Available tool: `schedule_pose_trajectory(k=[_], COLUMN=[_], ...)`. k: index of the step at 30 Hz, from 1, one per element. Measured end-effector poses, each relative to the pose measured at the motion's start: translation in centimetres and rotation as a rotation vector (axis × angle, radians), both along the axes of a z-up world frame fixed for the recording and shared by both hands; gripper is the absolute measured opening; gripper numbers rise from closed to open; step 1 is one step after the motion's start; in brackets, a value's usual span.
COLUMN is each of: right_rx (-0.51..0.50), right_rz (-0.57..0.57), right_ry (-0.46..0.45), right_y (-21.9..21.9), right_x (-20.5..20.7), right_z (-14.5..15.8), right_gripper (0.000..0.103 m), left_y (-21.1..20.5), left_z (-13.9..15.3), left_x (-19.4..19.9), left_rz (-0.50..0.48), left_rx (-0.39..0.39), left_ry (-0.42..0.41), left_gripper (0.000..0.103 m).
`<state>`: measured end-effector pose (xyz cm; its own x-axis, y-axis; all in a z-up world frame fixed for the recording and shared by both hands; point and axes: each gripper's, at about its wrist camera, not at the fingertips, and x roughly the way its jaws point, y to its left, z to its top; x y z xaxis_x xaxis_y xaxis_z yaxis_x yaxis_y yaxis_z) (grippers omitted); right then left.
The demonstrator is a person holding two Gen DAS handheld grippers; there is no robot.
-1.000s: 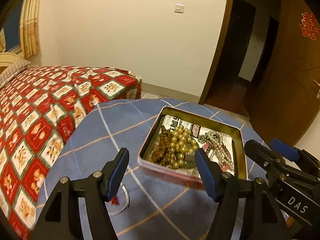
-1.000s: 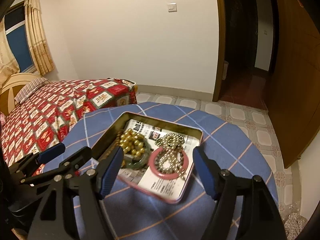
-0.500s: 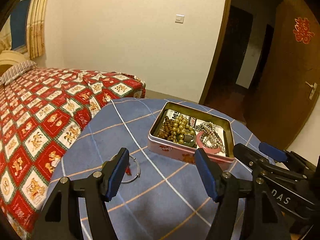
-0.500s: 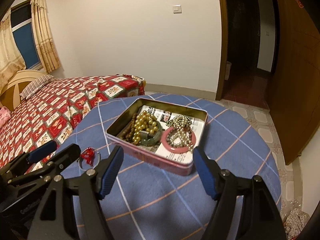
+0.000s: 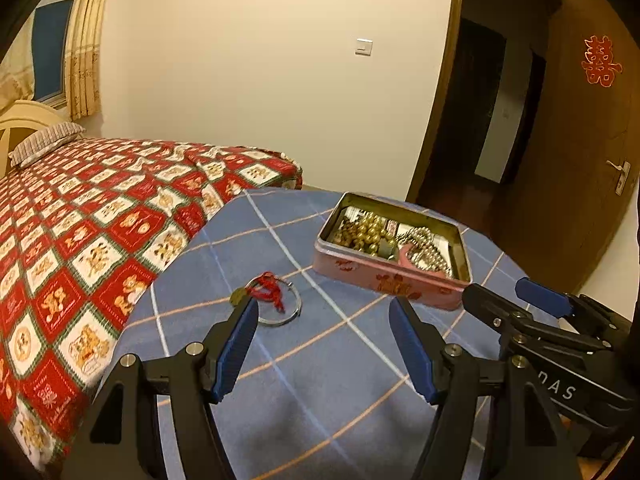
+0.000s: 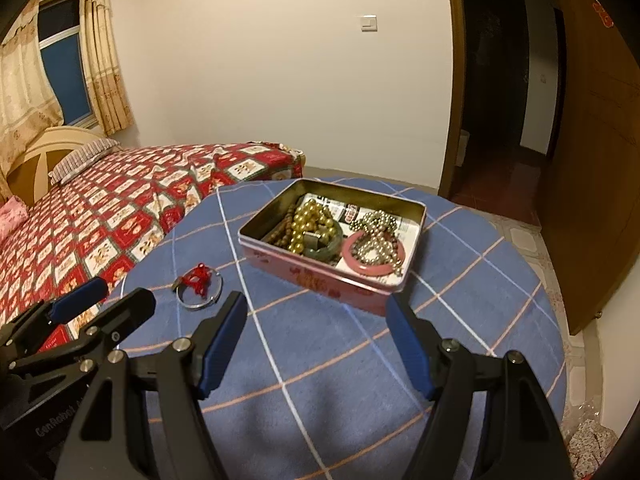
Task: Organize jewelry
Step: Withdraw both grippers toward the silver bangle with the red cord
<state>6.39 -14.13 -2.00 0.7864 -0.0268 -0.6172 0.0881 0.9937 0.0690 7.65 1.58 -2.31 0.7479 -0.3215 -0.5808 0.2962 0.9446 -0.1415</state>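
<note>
On the blue checked worktop (image 6: pixel 360 360), both the left claw (image 5: pixel 322 344) and right claw (image 6: pixel 316 340) hang spread and empty. At 11 o'clock lies a silver bangle (image 6: pixel 200 286) with red thread, outside the tin (image 6: pixel 332 236). Thin and flat, it may skid off.

Red double-happiness sign (image 5: pixel 601 61) on door (image 5: pixel 576 184), "DAS" on right gripper (image 5: pixel 520 300), "GenRobot" on left gripper (image 6: pixel 104 296)

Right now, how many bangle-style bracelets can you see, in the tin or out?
3. A pink bangle and a green one lie in the tin; a silver one with red thread lies on the tablecloth. Beads may hide others.
</note>
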Motion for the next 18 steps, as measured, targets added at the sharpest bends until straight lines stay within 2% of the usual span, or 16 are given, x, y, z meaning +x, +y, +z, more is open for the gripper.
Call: schedule_pose_trajectory(k=[10,16,18], right_rx=[0.006,0.009,0.013], right_rz=[0.029,0.046,0.059], right_ry=[0.020,0.031,0.038], right_y=[1.5,1.9,2.1], right_x=[-0.9,-0.7,-0.4], right_z=[-1.9,-2.5,-2.7], right_gripper=[0.075,0.075,0.072], left_y=[3.4,4.6,4.7], left_z=[-2.6,-3.5,-3.6], left_x=[-0.4,1.3,2.1], left_rz=[0.060,0.085,0.093], left_rx=[-0.027,-0.043,-0.024], left_ry=[0.053,0.081,0.079], left_gripper=[0.068,0.068,0.068])
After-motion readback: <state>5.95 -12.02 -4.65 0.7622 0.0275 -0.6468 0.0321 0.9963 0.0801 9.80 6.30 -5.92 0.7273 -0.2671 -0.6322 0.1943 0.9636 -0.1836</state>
